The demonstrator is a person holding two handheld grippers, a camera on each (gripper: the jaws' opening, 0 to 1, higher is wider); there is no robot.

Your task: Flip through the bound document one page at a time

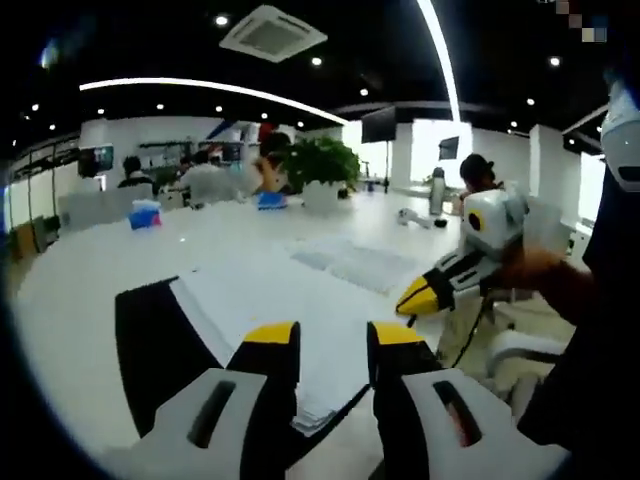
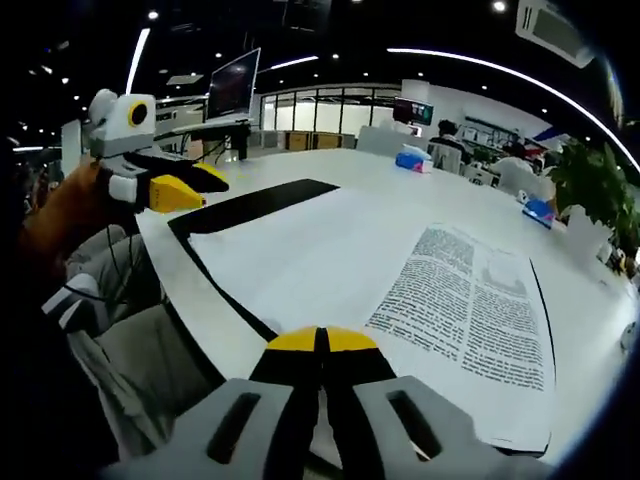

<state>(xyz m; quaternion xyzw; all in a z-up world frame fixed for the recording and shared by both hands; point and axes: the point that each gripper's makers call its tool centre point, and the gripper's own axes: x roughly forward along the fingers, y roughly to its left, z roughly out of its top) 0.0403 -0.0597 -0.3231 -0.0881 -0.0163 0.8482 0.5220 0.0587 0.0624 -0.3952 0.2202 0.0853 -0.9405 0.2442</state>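
A: How does the bound document [image 2: 330, 260] look?

B: It lies open on the white desk [image 2: 560, 270], near its front edge. A black cover [image 1: 155, 345] is at one side, then blank white pages, and one printed page [image 2: 470, 305] with dense text.

A: Where is it relative to the grippers?

B: The right gripper [image 2: 321, 340] has its jaws pressed together at the near edge of the document; whether they pinch a page, I cannot tell. The left gripper [image 1: 333, 335] stands with a narrow gap, over the page stack beside the black cover.
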